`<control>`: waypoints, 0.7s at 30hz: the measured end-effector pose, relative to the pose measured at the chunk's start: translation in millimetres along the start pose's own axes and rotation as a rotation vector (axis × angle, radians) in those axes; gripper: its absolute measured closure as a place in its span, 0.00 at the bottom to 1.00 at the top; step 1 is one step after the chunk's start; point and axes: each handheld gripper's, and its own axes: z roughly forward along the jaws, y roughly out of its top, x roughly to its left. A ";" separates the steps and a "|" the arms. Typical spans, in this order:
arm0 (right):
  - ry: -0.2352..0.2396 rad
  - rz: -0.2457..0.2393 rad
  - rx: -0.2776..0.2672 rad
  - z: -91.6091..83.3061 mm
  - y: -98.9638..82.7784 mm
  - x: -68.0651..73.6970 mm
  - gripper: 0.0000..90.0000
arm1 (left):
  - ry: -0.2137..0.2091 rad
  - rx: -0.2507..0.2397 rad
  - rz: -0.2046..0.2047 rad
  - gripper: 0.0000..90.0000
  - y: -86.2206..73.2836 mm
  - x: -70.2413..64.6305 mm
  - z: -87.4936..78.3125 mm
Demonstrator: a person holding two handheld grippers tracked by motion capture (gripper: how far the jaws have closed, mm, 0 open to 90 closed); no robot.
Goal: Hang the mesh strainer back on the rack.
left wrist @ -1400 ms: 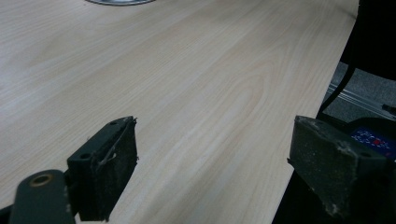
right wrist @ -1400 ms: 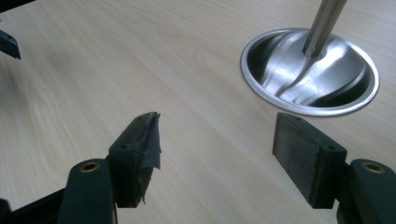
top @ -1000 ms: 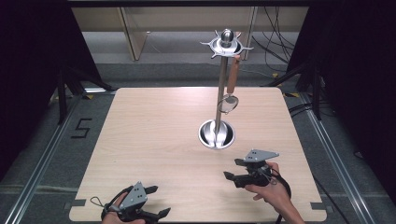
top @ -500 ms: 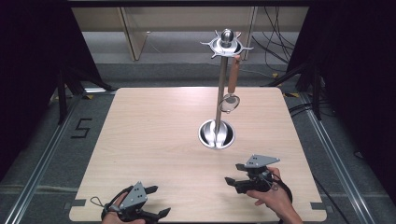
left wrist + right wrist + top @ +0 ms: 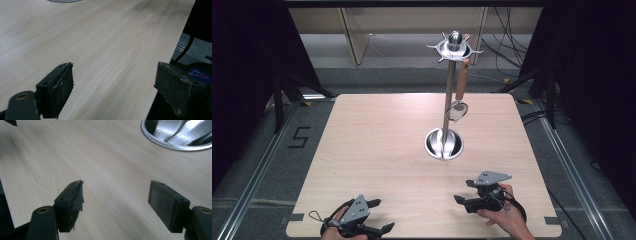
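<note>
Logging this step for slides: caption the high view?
Two open hand-held grippers, left and right, rest near a wooden table's front edge before a utensil stand.

We see a table [image 5: 377, 145] of pale wood-look board, smooth and matt, its grain clear in both gripper views. On it stands a utensil stand [image 5: 447, 100] of polished metal; its round base [image 5: 175, 135] is glossy and mirror-like. A hanging utensil [image 5: 459, 95] has a warm brown, wood-like handle and a shiny metal head. The left gripper [image 5: 113, 92] and right gripper [image 5: 116, 205] are matt black, plastic-looking, with rough, scuffed and dusty jaw pads [image 5: 77, 197]. The floor [image 5: 257, 165] looks like dull grey carpet.
</note>
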 end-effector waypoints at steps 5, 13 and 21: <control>0.002 0.008 0.010 -1.1 -2.7 1.8 0.31 | -0.007 -0.014 -0.020 0.16 0.2 -1.8 0.8; 0.008 0.007 0.029 -2.9 -10.0 7.6 0.31 | -0.012 -0.017 -0.005 0.16 0.3 -1.0 1.2; 0.022 -0.009 0.014 -7.3 -14.6 11.7 0.28 | -0.004 -0.003 0.017 0.16 0.2 0.8 0.7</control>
